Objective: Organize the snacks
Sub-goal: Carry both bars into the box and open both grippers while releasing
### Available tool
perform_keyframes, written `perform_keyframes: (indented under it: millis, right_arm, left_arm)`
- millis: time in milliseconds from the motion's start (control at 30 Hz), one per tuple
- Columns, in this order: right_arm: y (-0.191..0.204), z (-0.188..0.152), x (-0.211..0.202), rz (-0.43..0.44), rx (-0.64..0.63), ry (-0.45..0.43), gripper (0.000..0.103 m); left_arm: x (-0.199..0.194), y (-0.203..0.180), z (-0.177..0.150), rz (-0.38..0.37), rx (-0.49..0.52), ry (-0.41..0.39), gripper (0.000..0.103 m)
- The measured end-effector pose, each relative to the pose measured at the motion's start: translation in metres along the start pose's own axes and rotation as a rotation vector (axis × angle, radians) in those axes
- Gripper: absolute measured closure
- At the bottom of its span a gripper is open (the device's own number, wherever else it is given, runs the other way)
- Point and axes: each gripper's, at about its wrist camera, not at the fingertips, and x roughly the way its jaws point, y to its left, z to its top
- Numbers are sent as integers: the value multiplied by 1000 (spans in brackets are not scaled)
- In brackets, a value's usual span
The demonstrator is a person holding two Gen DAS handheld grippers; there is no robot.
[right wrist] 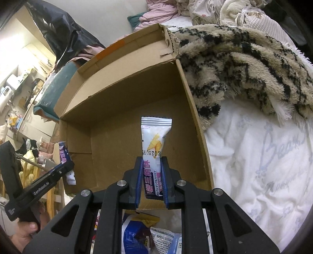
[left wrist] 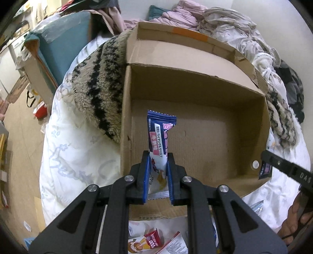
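Both grippers, left point(left wrist: 158, 156) and right point(right wrist: 151, 161), clamp snack packets point(left wrist: 160, 134) over the cardboard box point(left wrist: 195, 93).

Brown cardboard box point(left wrist: 195, 86), blue-and-white snack packet point(left wrist: 159, 136), tan black-striped fleece blanket point(left wrist: 93, 93), white floral-print quilt point(left wrist: 74, 156).

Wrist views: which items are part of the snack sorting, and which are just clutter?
Job:
left tongs shut on a blue snack packet
right tongs shut on a white snack packet
cardboard box
loose snack packets

Lying about:
striped fleece blanket
white duvet
pink clothes
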Motion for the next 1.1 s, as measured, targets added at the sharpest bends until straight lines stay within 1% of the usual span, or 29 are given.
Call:
perform_keyframes:
  millis: [167,200,233,267,300,333,367,400,467,533,633,900,1100]
  right_arm:
    - [0,0,1,10,12,4,82]
    - [0,0,1,16,12,-1,81]
    - [1,0,1,18,9,-3,81]
    - [1,0,1,13,4,-2,80]
    - [1,0,1,4,5,-1,69]
    - [0,0,1,1,15,-1,59]
    - [-1,0,0,2,30,-7,40]
    - [-3,-1,-3,10,46,-25,35]
    - [-3,1,-8,9,39,-40,35]
    - [-2,2,-10,16,33,-44,35]
    - [-1,2,-12,20,37,-44,35]
    - [0,3,-31,43,48,-72,35]
    - [5,-10,-50,45,47,-73,35]
  left_arm:
    - [-1,-7,-3,-5,33,0,88]
    - [-1,-8,-2,-4,39,7,82]
    - [-1,-9,-2,-3,41,8,66]
    - [-2,-9,-2,-4,42,4,55]
    - [-5,-9,-3,-9,37,-7,30]
    - [-8,-8,-3,-30,29,-19,22]
    - [-12,-8,-4,-49,22,-28,19]
    - [-14,-9,-4,-43,26,-35,17]
    - [-18,-11,-4,-32,40,-49,17]
    - [-23,-12,-5,-38,47,-69,17]
    - [-26,-12,-6,-22,46,-76,17]
    - [-42,-2,-10,-14,17,-98,17]
    - [-66,9,-19,-10,-16,-105,17]
